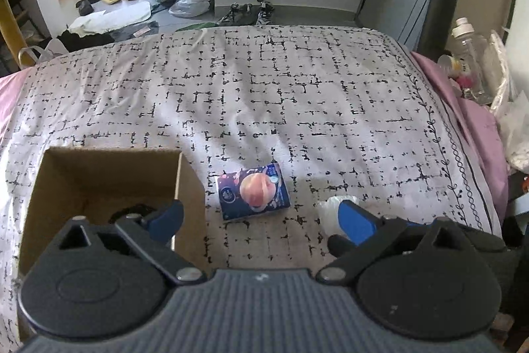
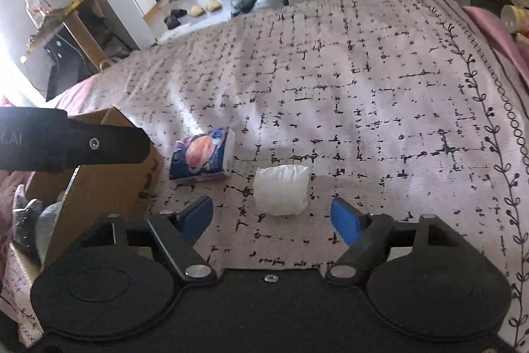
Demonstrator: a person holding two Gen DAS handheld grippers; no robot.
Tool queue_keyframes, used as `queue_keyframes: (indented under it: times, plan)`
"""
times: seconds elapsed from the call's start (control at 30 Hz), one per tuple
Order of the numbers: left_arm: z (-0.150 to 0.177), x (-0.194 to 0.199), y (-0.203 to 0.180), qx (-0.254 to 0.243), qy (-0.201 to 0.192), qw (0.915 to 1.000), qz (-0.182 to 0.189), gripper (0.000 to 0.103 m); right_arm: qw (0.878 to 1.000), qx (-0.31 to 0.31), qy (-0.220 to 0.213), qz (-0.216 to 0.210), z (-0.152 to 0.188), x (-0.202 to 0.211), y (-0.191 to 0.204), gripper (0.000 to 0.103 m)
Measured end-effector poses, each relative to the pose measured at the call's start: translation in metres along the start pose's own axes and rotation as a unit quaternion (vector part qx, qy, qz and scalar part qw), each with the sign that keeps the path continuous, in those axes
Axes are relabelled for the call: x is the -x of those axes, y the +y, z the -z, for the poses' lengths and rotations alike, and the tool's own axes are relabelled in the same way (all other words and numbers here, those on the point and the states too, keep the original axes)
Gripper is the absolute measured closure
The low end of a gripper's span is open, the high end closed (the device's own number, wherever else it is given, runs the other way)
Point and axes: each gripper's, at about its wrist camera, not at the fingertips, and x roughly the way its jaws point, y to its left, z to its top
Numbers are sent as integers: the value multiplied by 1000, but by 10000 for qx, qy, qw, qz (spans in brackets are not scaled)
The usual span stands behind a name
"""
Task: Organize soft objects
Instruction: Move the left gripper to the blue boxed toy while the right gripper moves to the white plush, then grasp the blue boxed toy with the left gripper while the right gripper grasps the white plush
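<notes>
1. The white pack [image 2: 281,190] is a small, puffy, pillow-like bundle in crinkled clear or white wrap, with no print that can be made out. It lies on the bedspread [image 2: 380,95], just ahead of the right gripper [image 2: 271,219] and roughly centred on the gap between its blue pads [image 2: 344,220].
2. The right gripper stands released, pads apart on either side of the pack and not touching it.
3. The tissue pack [image 1: 253,191] is a flat, dark blue packet with a large pinkish-orange peach-like picture on its face. It carries small white writing and a round emblem, all too small to read. It lies on the bedspread between the box [image 1: 109,187] and the white pack.
4. The box is plain brown cardboard, open at the top, standing on the bedspread to the left; something dark sits at its bottom.
5. The left gripper [image 1: 261,217] is released too, wide apart with nothing between its pads; one pad [image 1: 167,219] hangs over the box's near corner.
6. In the right wrist view, a black arm [image 2: 72,139] at the left edge bears pale letters, partly cut off, that seem to read "LAI".
7. The bedspread is pale with a broken black grid print and a vine border.
</notes>
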Motion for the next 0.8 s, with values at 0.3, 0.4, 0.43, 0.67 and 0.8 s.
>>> queue_keyframes:
  times: [0.3, 0.4, 0.43, 0.67, 0.8]
  plan:
    - [-14, -24, -18, -41, -14, 10000, 54, 6, 9996, -128, 225, 150, -6, -29, -10, 64]
    - [-16, -35, -21, 44, 80, 9999, -70, 12, 9990, -387, 159, 173, -4, -23, -21, 64]
    - [-16, -39, -20, 208, 173, 9996, -128, 15, 9987, -419, 147, 238, -4, -20, -23, 65]
    - [-16, -64, -37, 74, 247, 9977, -626, 20, 9977, -554, 113, 362, 3, 0, -37, 64]
    - [-14, -78, -48, -133, 341, 9935, -1078, 20, 9959, -852, 194, 215, 0, 7, -46, 64]
